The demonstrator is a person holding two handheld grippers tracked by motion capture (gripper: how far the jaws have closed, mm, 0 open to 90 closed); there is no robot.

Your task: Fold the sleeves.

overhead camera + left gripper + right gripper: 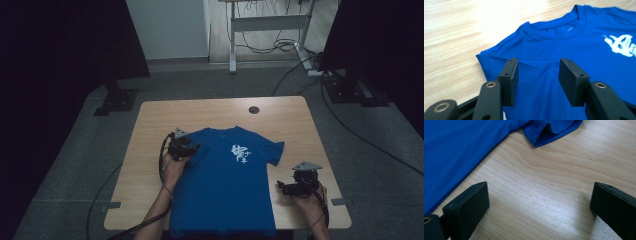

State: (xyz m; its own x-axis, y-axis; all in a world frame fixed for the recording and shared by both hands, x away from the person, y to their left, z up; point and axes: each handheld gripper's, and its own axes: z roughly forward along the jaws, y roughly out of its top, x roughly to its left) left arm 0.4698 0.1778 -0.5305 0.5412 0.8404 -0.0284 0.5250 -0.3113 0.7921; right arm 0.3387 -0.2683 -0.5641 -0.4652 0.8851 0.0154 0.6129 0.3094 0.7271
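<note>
A blue T-shirt with a white print lies flat, face up, on the wooden table, its hem hanging over the near edge. My left gripper rests at the shirt's left shoulder. In the left gripper view my left gripper stands open just above the cloth of the T-shirt, with nothing pinched. My right gripper sits on the table to the right of the shirt. In the right gripper view my right gripper is wide open over bare wood, with the shirt's side and sleeve beyond it.
A round cable hole sits near the table's far edge. Behind the table stand a desk frame with hanging cables and a black stand base. Cables run across the floor at the right.
</note>
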